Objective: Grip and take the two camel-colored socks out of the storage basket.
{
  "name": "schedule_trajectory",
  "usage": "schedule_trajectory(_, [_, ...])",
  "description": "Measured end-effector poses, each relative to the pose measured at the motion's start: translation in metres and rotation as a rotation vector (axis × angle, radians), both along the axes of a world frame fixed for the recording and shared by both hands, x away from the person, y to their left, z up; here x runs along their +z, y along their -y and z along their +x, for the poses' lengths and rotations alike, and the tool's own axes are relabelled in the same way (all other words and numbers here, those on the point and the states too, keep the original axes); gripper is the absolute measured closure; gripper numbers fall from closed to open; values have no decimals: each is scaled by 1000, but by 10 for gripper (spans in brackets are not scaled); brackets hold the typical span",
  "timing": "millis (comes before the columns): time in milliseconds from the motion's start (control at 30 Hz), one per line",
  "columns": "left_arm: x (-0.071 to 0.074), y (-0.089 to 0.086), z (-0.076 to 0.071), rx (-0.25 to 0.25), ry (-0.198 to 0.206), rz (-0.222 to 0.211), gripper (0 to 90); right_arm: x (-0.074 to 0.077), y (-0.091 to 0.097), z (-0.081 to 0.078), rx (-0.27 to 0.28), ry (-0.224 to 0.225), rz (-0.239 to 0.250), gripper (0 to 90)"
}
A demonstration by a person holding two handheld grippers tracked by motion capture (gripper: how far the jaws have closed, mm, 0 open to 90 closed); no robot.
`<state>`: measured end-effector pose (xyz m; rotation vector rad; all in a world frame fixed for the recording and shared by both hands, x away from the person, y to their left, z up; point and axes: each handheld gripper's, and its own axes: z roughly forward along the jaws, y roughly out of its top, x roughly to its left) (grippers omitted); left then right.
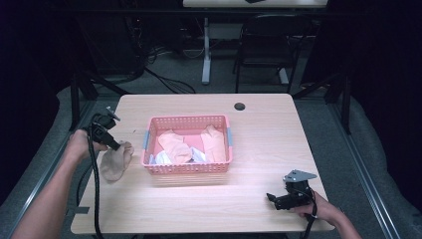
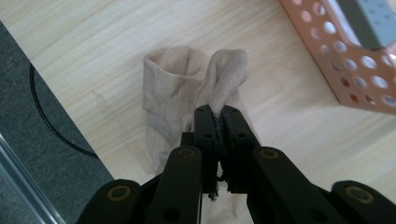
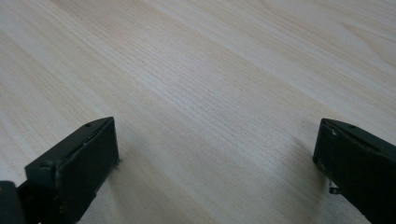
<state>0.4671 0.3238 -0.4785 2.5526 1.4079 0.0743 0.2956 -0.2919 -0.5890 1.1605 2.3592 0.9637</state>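
Observation:
A beige sock point(image 1: 115, 161) lies on the wooden table left of the pink basket point(image 1: 186, 169). My left gripper point(image 1: 117, 146) is shut on the sock's upper edge. In the left gripper view the sock point(image 2: 173, 88) is pinched by a fold of fabric where the two jaws meet, its cuff gaping open, and my left gripper point(image 2: 218, 113) is closed tight on it. My right gripper point(image 1: 271, 197) rests low near the table's front right, open. In the right gripper view its jaws stand wide apart over bare wood, with the right gripper point(image 3: 217, 147) holding nothing.
The pink basket holds several orange and white socks point(image 1: 175, 145). Its perforated corner point(image 2: 345, 65) appears at the upper right of the left gripper view. A cable hole point(image 1: 240, 106) sits at the table's back. A chair point(image 1: 263, 50) and a desk leg stand behind the table.

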Motion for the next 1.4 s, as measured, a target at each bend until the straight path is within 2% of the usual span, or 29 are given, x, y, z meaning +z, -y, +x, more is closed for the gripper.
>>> schedule_trajectory(33, [-3,-1,1,12,10,-8,855,0,0,0,0,0,0,0])
schedule_trajectory(100, [-7,-2,2,24,33,6,851,0,0,0,0,0,0,0])
schedule_trajectory(167, [-13,-3,2,40,41,-6,837,0,0,0,0,0,0,0])
schedule_trajectory(200, [-17,-4,2,50,41,-8,808,0,0,0,0,0,0,0])
schedule_trajectory(233, [-18,-6,2,61,50,-24,736,0,0,0,0,0,0,0])
schedule_trajectory(267, [-18,-7,1,73,54,-34,736,0,0,0,0,0,0,0])
schedule_trajectory(300, [-18,-9,1,83,72,-30,604,0,0,0,0,0,0,0])
schedule_trajectory(333, [-16,-10,0,102,86,-32,604,0,0,0,0,0,0,0])
schedule_trajectory(433, [-9,-15,-7,143,132,-38,341,0,0,0,0,0,0,0])
schedule_trajectory(467, [-5,-17,-11,151,146,-49,341,0,0,0,0,0,0,0])
schedule_trajectory(500, [-2,-18,-15,159,165,-62,244,0,0,0,0,0,0,0])
schedule_trajectory(533, [2,-20,-19,167,188,-68,244,0,0,0,0,0,0,0])
schedule_trajectory(567, [9,-21,-28,172,219,-82,181,0,0,0,0,0,0,0])
schedule_trajectory(600, [9,-21,-28,172,219,-82,160,0,0,0,0,0,0,0])
schedule_trajectory(633, [16,-21,-39,170,264,-86,153,0,0,0,0,0,0,0])
schedule_trajectory(667, [16,-21,-39,170,264,-86,152,0,0,0,0,0,0,0])
schedule_trajectory(767, [21,-20,-57,172,311,-101,140,0,0,0,0,1,0,0])
schedule_trajectory(867, [19,-20,-76,175,346,-116,120,0,0,0,0,1,0,0])
schedule_trajectory(1000, [9,-19,-99,178,373,-133,58,0,0,0,-2,3,1,0])
schedule_trajectory(1033, [1,-17,-111,186,397,-133,42,0,0,0,-2,3,2,0])
schedule_trajectory(1067, [1,-17,-111,186,397,-133,38,0,0,0,-2,3,2,0])
schedule_trajectory(1133, [-7,-15,-122,184,398,-137,35,0,0,0,-1,2,0,0])
schedule_trajectory(1200, [-15,-13,-130,180,404,-121,31,0,0,0,-2,3,2,0])
schedule_trajectory(1333, [-30,-10,-145,189,418,-125,12,0,0,0,-2,3,2,0])
schedule_trajectory(1367, [-34,-7,-150,192,429,-139,0,0,0,0,0,1,-1,0])
schedule_trajectory(1400, [-34,-7,-150,192,429,-139,0,0,0,0,0,1,-1,0])
